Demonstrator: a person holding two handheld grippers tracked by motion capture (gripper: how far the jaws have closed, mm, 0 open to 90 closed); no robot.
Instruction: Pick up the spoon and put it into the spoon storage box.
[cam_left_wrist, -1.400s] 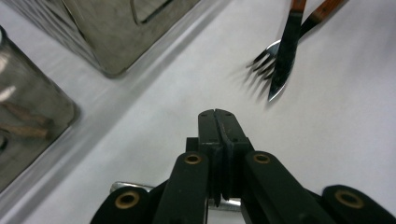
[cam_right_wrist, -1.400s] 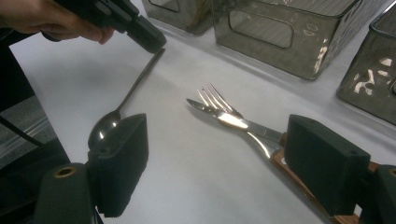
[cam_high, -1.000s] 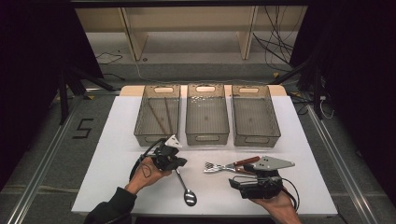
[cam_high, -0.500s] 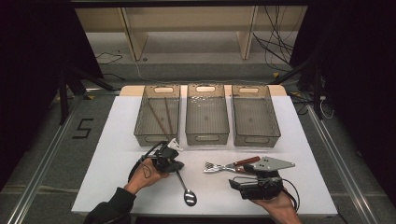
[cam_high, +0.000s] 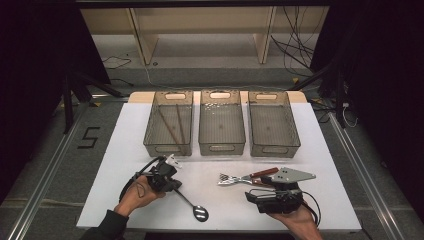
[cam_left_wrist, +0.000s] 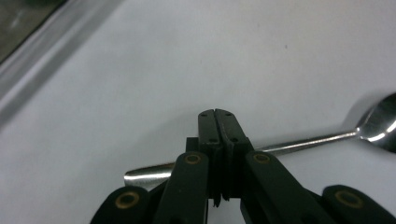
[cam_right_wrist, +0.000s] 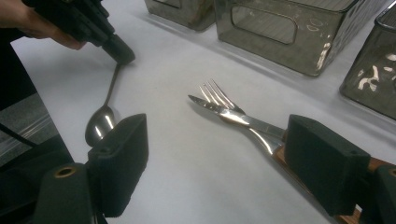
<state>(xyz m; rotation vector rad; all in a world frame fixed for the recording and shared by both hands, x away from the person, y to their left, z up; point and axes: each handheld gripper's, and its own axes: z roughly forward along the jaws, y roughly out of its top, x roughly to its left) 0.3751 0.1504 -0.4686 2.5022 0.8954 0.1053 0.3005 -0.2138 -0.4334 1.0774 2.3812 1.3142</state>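
A steel spoon (cam_high: 194, 206) lies on the white table (cam_high: 125, 150), bowl toward the front edge. My left gripper (cam_high: 174, 187) is shut, its tips down over the spoon's handle (cam_left_wrist: 303, 142). That handle crosses under the closed jaws and is not between them. From the right gripper view, the left gripper (cam_right_wrist: 119, 50) touches the handle end of the spoon (cam_right_wrist: 100, 123). A fork (cam_high: 229, 179) and a brown-handled knife (cam_high: 260, 174) lie crossed. My right gripper (cam_high: 260, 196) stands open just in front of them, with the fork (cam_right_wrist: 218, 95) and knife (cam_right_wrist: 243, 119) ahead of its pads.
Three smoky clear bins stand in a row behind: the left bin (cam_high: 167, 148) holds two chopsticks (cam_high: 176, 122), the middle bin (cam_high: 222, 148) and right bin (cam_high: 275, 150) look bare. Bare white table lies between the bins and the cutlery.
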